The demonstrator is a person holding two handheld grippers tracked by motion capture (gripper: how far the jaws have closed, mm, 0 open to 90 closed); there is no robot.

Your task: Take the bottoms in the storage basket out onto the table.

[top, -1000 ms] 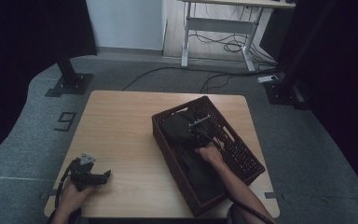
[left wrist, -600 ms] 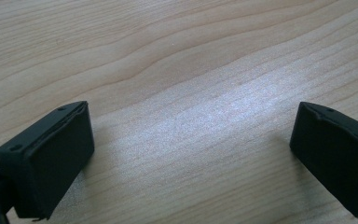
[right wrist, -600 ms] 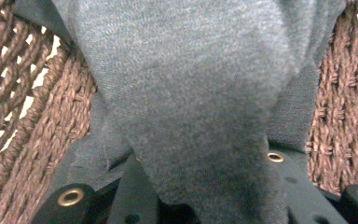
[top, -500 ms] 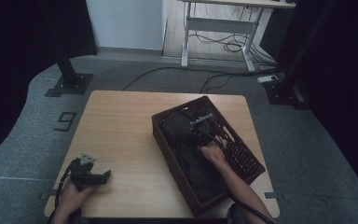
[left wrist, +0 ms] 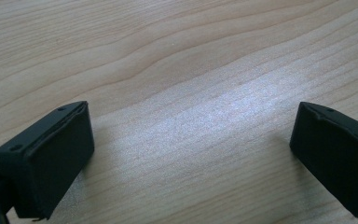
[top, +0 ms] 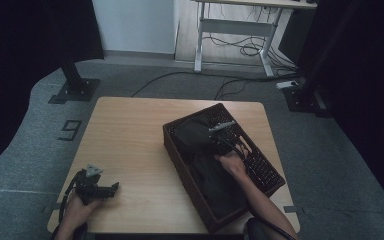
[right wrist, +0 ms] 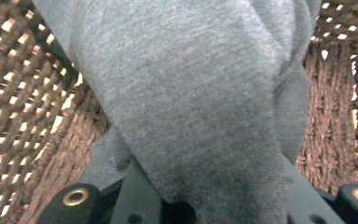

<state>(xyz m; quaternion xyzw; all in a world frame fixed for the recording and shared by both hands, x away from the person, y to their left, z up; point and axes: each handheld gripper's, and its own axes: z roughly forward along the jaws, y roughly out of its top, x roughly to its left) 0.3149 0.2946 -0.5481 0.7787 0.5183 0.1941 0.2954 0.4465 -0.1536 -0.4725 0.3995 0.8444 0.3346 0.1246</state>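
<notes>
High view: desk, light wood, with a dark wicker basket set askew on its right half. Basket holds a dark grey cloth, which lies along its length and bunches up at the far end.

Right gripper — inside the basket at its far end, over the bunched cloth; right hand behind it, forearm coming in from the desk's near edge. A cable loops from the gripper back to the hand.

Right gripper view: grey cloth hangs close before the camera, its lower fold pinched between the jaws at the bottom edge. Jaws have just been closing and are now clenched on the cloth. Brown wicker walls stand to either side, light showing through the weave.

Left gripper — lying on the desk near its front left corner, well apart from the basket, held by the left hand; grey three-cornered plate on top.

Left gripper view: both black jaws stand wide apart over bare wood grain — released, nothing between them.

Surroundings in the high view: grey floor with a figure 9 marked left of the desk, a black stand foot beyond it, and a white-legged table frame with loose cables at the back.
</notes>
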